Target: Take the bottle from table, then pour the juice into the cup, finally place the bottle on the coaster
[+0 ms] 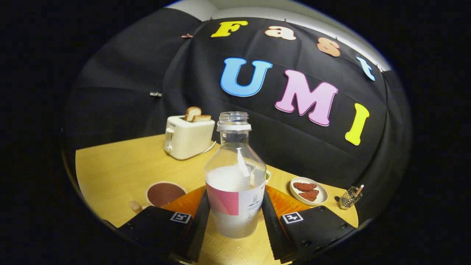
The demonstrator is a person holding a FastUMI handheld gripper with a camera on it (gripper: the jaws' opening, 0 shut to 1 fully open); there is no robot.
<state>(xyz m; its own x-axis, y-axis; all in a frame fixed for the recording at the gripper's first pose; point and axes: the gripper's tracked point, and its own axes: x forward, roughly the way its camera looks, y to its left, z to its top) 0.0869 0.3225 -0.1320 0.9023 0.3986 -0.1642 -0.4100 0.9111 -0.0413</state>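
Bottle upright between fingers, near table front edge; fingers flank lower body, seem touching, firm contact unclear. Clear plastic, uncapped, half full: likely mid-weight, smooth, slippery, squeezable. Best hold at labelled waist. Cup left, coaster behind.

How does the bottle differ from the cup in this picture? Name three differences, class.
The bottle is tall and clear; the cup is low and opaque. The bottle holds white liquid; the cup's inside looks dark brown. The bottle is clamped between the gripper fingers; the cup stands free beside them. Both are upright and open-topped.
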